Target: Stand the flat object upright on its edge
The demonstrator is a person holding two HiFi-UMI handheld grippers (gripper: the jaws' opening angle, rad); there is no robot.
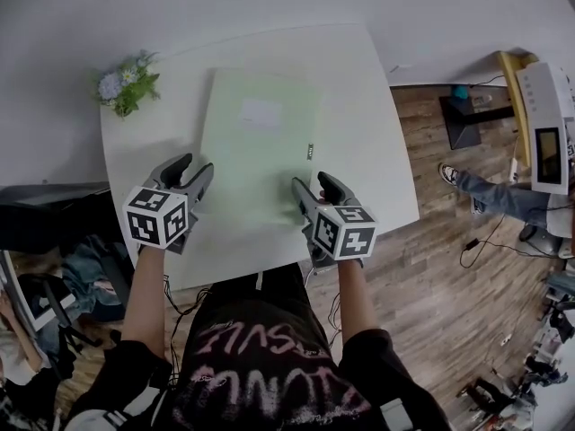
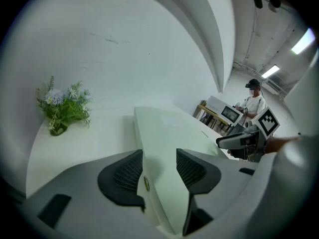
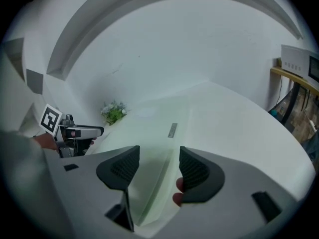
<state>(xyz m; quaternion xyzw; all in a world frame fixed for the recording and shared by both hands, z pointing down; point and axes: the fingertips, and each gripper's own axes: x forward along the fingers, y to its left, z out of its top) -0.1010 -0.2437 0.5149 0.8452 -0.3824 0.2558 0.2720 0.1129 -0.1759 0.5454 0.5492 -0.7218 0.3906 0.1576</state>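
Note:
A large, flat, pale green board (image 1: 256, 142) lies on the white table (image 1: 377, 151), with a white label near its middle. My left gripper (image 1: 196, 165) is at the board's near left corner. In the left gripper view the board's (image 2: 169, 128) edge runs between the jaws of the left gripper (image 2: 158, 166), with gaps to both pads. My right gripper (image 1: 311, 183) is at the near right corner. In the right gripper view the board's (image 3: 149, 128) edge passes between the parted jaws of the right gripper (image 3: 158, 166), untouched.
A small bunch of flowers (image 1: 128, 83) sits at the table's far left corner. On the wooden floor to the right are a seated person's legs (image 1: 503, 196) and a white appliance (image 1: 548, 124). Bags and clutter lie on the floor at the left.

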